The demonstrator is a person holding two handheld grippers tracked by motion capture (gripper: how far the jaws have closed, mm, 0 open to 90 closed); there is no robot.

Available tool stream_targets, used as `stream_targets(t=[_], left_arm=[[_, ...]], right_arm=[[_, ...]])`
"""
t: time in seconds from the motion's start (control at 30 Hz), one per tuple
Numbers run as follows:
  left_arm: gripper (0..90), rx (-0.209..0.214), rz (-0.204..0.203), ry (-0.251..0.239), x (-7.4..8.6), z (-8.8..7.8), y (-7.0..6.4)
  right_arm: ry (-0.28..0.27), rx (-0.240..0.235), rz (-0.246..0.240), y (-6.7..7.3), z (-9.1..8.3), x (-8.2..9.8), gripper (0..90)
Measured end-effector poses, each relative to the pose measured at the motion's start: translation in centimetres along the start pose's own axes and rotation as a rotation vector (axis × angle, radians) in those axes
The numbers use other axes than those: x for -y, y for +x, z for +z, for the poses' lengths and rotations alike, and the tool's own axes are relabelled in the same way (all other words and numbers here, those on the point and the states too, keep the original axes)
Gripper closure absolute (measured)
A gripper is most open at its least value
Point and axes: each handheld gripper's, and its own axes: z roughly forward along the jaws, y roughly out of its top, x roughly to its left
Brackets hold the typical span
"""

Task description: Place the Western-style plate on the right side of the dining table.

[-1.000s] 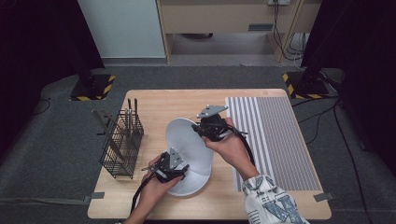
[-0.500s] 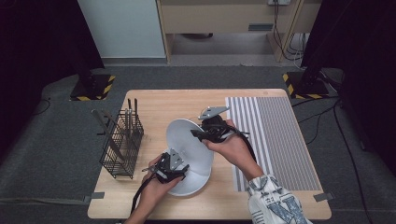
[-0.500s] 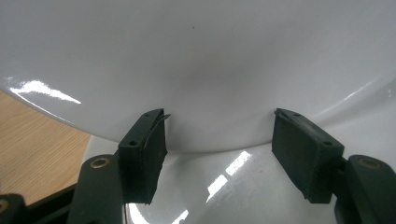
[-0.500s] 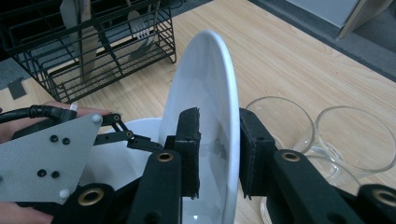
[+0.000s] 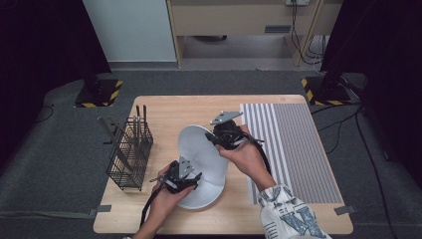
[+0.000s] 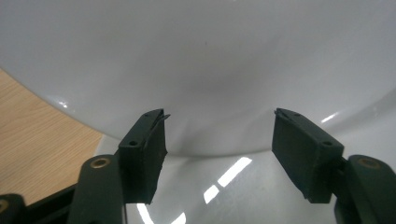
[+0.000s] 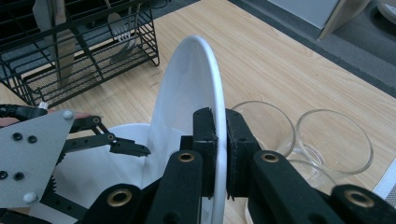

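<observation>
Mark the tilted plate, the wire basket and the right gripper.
tilted plate [image 7: 187, 88], right gripper view, its inner face
wire basket [image 5: 130, 160], high view, its front wall
right gripper [image 7: 220, 140], right gripper view, between the jaw tips

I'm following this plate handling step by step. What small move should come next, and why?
Probably lift the upright plate clear with the right tool, whose jaws have just been closing and now pinch its rim. The left tool stands open beside it, over the flat plate beneath, holding nothing.

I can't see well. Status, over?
Right gripper shut on upright plate. Left gripper open over flat plate. Glass bowls close behind.
</observation>
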Motion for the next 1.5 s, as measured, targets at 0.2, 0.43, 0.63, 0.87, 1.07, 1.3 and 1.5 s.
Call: stream_targets(t=[0.2,0.43,0.63,0.87,1.07,1.3,1.5], left_arm=[[36.9,-0.004,0.011,0.024,0.1,0.4,-0.3],[37.0,-0.010,0.015,0.024,0.1,0.3,-0.3],[36.6,-0.009,0.016,0.022,0.1,0.4,-0.3],[29.6,-0.001,0.004,-0.035,0.1,-0.6,-0.2],[28.9,0.006,0.009,-0.073,0.1,-1.9,-0.2],[28.9,0.012,-0.005,-0.093,0.1,-2.7,0.0],[27.4,0.036,-0.019,-0.091,0.2,-2.7,-0.1]], right_arm=[[-0.006,-0.027,-0.016,0.4,-0.2,0.0,83.6],[0.010,-0.074,-0.027,1.3,0.3,0.1,72.9],[0.030,-0.056,0.001,0.7,0.3,0.0,83.5],[0.023,-0.044,0.099,-0.4,0.5,0.3,84.0],[0.015,-0.054,0.129,-0.8,0.6,0.4,84.3],[0.015,-0.058,0.167,-1.6,0.7,0.4,84.4],[0.005,-0.069,0.193,-1.9,1.0,0.4,84.4]])
